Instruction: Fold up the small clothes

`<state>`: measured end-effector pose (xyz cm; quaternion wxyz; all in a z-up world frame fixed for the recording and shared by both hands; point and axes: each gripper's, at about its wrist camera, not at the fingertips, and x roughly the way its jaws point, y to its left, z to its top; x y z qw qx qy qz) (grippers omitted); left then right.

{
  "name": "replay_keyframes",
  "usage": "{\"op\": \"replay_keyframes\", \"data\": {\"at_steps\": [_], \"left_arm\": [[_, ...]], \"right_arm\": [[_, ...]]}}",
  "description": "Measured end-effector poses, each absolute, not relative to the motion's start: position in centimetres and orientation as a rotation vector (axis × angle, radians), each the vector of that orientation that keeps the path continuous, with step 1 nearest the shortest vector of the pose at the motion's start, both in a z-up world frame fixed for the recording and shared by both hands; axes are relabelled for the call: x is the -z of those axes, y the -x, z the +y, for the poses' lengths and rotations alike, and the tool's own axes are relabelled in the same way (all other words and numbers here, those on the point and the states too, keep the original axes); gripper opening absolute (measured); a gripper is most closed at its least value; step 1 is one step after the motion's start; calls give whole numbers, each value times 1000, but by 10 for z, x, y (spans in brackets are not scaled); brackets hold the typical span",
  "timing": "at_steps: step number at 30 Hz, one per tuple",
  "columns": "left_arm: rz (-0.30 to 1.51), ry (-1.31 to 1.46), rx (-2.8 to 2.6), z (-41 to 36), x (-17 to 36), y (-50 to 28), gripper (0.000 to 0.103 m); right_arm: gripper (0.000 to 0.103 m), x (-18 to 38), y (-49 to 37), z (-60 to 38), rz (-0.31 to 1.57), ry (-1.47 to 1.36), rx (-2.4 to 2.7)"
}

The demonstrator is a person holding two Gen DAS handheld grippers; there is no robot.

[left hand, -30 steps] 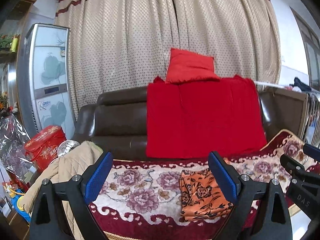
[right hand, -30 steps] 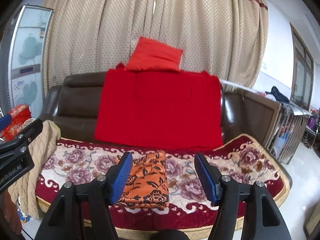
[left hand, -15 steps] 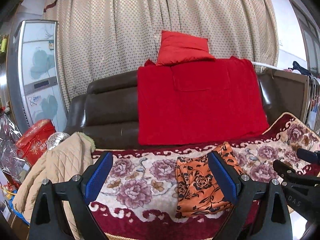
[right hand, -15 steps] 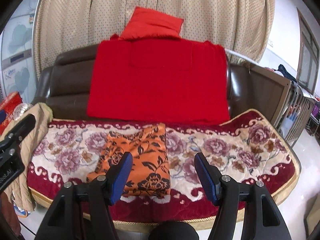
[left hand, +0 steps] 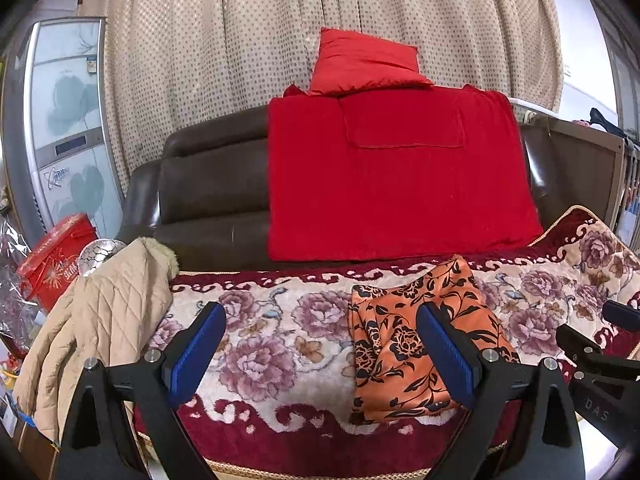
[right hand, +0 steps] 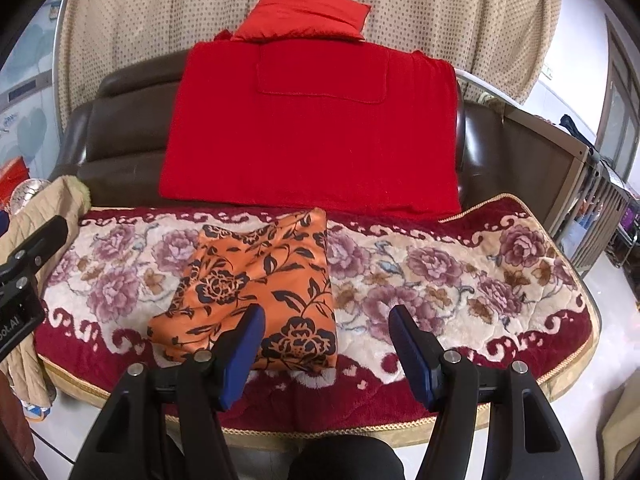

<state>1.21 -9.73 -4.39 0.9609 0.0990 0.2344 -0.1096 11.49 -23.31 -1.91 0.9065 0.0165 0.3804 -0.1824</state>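
An orange garment with a black flower print (left hand: 404, 332) (right hand: 260, 280) lies loosely bunched on the floral seat cover (left hand: 280, 344) (right hand: 460, 276) of a brown sofa. My left gripper (left hand: 320, 320) hangs open above the cover, its right finger in front of the garment and nothing between the pads. My right gripper (right hand: 326, 324) is open too, hovering over the garment's near right corner without touching it. Each gripper shows at the edge of the other's view: the right one (left hand: 600, 356), the left one (right hand: 24, 264).
A red blanket (right hand: 312, 128) drapes the sofa back with a red cushion (right hand: 308, 12) on top. A beige quilted coat (left hand: 96, 320) lies over the sofa's left end. A red box (left hand: 56, 256) and a tall cabinet (left hand: 64, 136) stand at the left, a railing (right hand: 600, 200) at the right.
Both grippers have come down and tilted toward the sofa seat, so the orange garment looms larger and nearer. Both pairs of jaws stay at the same width.
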Motion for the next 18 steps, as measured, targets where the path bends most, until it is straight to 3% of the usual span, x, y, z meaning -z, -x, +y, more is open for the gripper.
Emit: {"op": "replay_keyframes", "data": {"at_steps": [18], "left_arm": [[516, -193, 209, -84, 56, -73, 96]], "right_arm": [[68, 35, -169, -219, 827, -12, 350]]}}
